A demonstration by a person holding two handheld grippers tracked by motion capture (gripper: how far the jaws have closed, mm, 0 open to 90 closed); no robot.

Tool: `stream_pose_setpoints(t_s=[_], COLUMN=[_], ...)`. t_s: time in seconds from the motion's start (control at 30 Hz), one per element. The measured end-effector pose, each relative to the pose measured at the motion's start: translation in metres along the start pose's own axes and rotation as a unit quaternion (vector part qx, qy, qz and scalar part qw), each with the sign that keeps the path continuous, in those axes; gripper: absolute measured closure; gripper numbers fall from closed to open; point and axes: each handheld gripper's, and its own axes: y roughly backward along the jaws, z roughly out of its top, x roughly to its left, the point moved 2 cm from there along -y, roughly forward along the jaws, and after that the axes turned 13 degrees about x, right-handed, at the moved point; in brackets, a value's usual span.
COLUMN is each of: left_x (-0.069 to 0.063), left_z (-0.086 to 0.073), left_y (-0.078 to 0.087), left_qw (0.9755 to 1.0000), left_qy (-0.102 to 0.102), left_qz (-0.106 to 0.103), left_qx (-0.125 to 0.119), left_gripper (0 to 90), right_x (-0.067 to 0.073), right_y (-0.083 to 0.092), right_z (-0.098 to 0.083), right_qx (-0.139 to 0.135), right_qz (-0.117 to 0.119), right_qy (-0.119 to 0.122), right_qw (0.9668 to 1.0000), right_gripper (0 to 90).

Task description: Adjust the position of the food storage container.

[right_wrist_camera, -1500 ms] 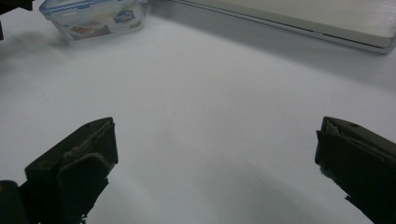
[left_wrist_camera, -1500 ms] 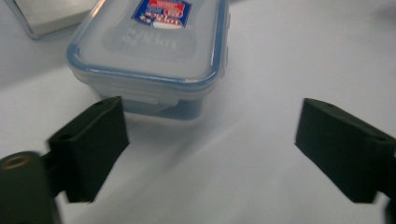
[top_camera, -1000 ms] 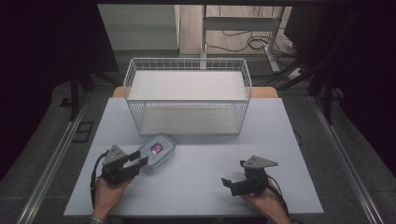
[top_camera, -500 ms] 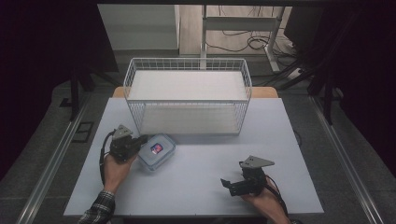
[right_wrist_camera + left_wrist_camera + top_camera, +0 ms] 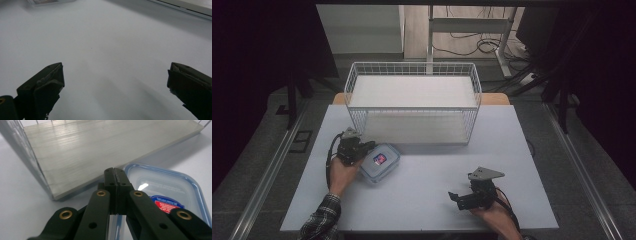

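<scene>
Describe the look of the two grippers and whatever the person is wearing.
Both grippers are black. The left gripper has flat linkage arms with brass-coloured rivets and a black cable. The right gripper carries a grey triangular plate. The left sleeve is dark plaid.

The left gripper (image 5: 362, 148) has moved from the lower left of the frame up toward the wire basket (image 5: 412, 102), and now sits at the upper-left edge of the lidded plastic container (image 5: 379, 162), which has shifted slightly up and right with it.

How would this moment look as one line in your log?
left tool: shut, at box edge | right tool: open, empty | basket: behind
</scene>
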Motion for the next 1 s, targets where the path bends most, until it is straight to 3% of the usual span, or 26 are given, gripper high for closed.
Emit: stream_pose_setpoints(t_s=[0.1,0.13,0.17,0.2,0.27,0.33,0.37,0.4,0.5,0.63,0.7,0.77,0.8,0.9,1.0], left_x=[-0.005,-0.009,-0.009,-0.011,-0.01,-0.002,-0.002,0.003,0.002,-0.018,-0.021,-0.04,-0.04,-0.053,-0.047], left_z=[0.003,0.005,0.005,0.007,0.008,0.007,0.007,0.003,0.003,0.007,0.008,0.01,0.01,0.011,0.011], left_y=[0.001,0.0,0.0,-0.001,-0.001,-0.003,-0.003,-0.006,-0.007,-0.012,-0.012,-0.017,-0.017,-0.016,-0.004], left_qw=[0.9999,0.9995,0.9995,0.9994,0.9996,0.9996,0.9996,0.9998,0.9996,0.9983,0.9976,0.9952,0.9952,0.9925,0.9958], left_qy=[-0.008,-0.017,-0.017,-0.03,-0.027,-0.011,-0.011,0.0,-0.003,-0.033,-0.042,-0.064,-0.064,-0.091,-0.074], left_qz=[-0.012,-0.025,-0.025,-0.012,-0.001,0.014,0.014,0.001,-0.005,-0.022,-0.024,-0.042,-0.042,-0.045,-0.033], left_qx=[-0.002,0.005,0.005,0.009,0.01,0.021,0.021,0.022,0.027,0.042,0.049,0.06,0.06,0.068,0.043], left_gripper=[89.8,89.8,89.8,89.8,89.7,89.7,89.8,89.8,89.8,89.9,89.9,89.9,89.9,89.9,89.8], right_x=[0.0,0.001,0.001,0.001,0.002,0.001,0.001,0.001,0.001,0.001,0.002,0.002,0.002,0.001,0.001], right_y=[0.0,-0.001,-0.001,-0.001,-0.001,-0.001,-0.001,-0.001,-0.001,-0.001,-0.001,0.0,0.0,0.0,0.001], right_z=[0.0,0.0,0.0,0.0,0.0,0.0,0.0,0.0,0.0,0.0,0.0,0.0,0.0,0.0,0.0], right_qx=[0.002,0.002,0.002,0.003,0.004,0.004,0.004,0.003,0.004,0.006,0.005,0.005,0.005,0.006,0.004], right_qz=[0.0,0.0,0.0,0.0,-0.002,-0.003,-0.003,-0.003,-0.003,-0.002,-0.002,-0.001,-0.001,-0.001,-0.001], right_qy=[0.001,0.002,0.003,0.004,0.005,0.005,0.005,0.004,0.004,0.006,0.007,0.008,0.008,0.006,0.005], right_qw=[1.0,1.0,1.0,1.0,1.0,1.0,1.0,1.0,1.0,1.0,1.0,1.0,1.0,1.0,1.0], right_gripper=[1.1,1.2,1.3,1.3,1.4,1.4,1.4,1.5,1.6,1.8,1.9,2.1,2.1,2.4,2.4])
